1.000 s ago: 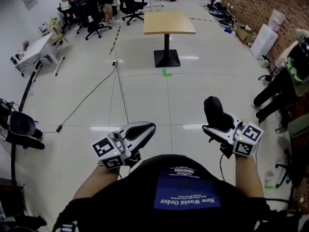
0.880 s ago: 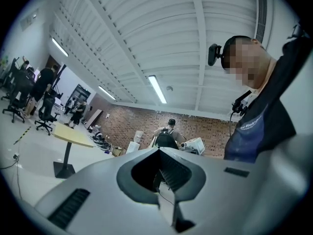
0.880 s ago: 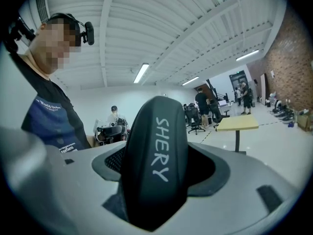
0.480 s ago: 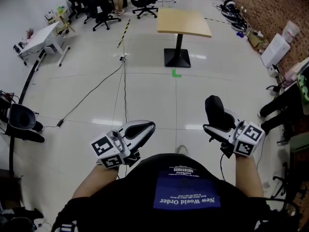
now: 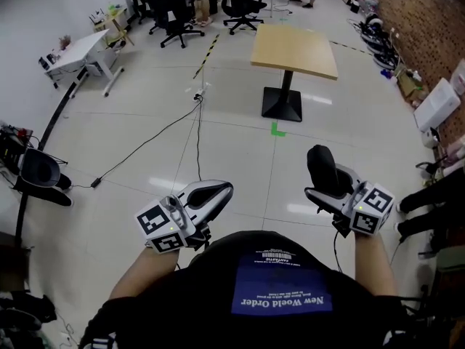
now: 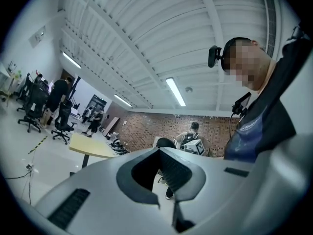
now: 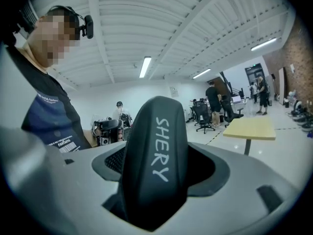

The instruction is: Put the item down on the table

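My right gripper (image 5: 324,179) is shut on a dark rounded item (image 5: 320,167); in the right gripper view the item (image 7: 155,165) fills the space between the jaws, upright, with "SHERY" printed on it in white. The left gripper (image 5: 216,192) is held at the same height on the left, pointing right; in the left gripper view its grey jaws meet at a seam with nothing between them. A square wooden table (image 5: 294,49) on a black pedestal stands ahead across the tiled floor, also in the right gripper view (image 7: 254,129) and the left gripper view (image 6: 95,148).
Black office chairs (image 5: 243,2) and a white desk (image 5: 80,49) stand at the back left. A cable (image 5: 145,140) runs over the floor, with green tape (image 5: 278,129) near the table's base. A black stool (image 5: 40,173) sits at the left, a white box (image 5: 436,104) and a person's legs (image 5: 429,198) at the right.
The table has come nearer and shifted right in the head view as the person walks. Both grippers keep their pose; the right one still holds the dark item.
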Motion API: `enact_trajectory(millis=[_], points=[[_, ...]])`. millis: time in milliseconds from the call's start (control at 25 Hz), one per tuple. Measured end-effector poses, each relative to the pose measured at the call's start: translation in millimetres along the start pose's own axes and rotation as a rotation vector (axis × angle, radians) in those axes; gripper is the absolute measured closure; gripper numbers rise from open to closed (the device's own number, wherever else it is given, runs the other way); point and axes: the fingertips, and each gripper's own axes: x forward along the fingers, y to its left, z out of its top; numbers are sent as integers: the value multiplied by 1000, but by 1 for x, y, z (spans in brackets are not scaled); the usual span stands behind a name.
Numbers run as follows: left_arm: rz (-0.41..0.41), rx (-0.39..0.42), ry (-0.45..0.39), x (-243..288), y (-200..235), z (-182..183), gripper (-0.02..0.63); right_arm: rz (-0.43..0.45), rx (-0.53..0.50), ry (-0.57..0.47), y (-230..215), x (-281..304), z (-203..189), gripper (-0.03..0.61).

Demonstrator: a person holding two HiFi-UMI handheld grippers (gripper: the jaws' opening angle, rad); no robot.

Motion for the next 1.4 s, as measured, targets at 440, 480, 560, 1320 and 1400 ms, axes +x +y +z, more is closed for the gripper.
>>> enact_trajectory(millis=[440,480,560,1320,1400], points=[[0,-20,-4,124,46,7,621,24,-10,-13,-127,-18,32,242],[-4,-22,-5,131,54,9,621,20,-8,-13,-137,-16,33,242],[-14,-27,-6,142,73,12,621,5,0,-12,-156,-7,36,242],[-172,-1,82,193,335,96,621,-168,33,-61,-311,170,119,243],[-176,-11,79,203,354,102,621,-171,46,-57,-326,179,122,243]])
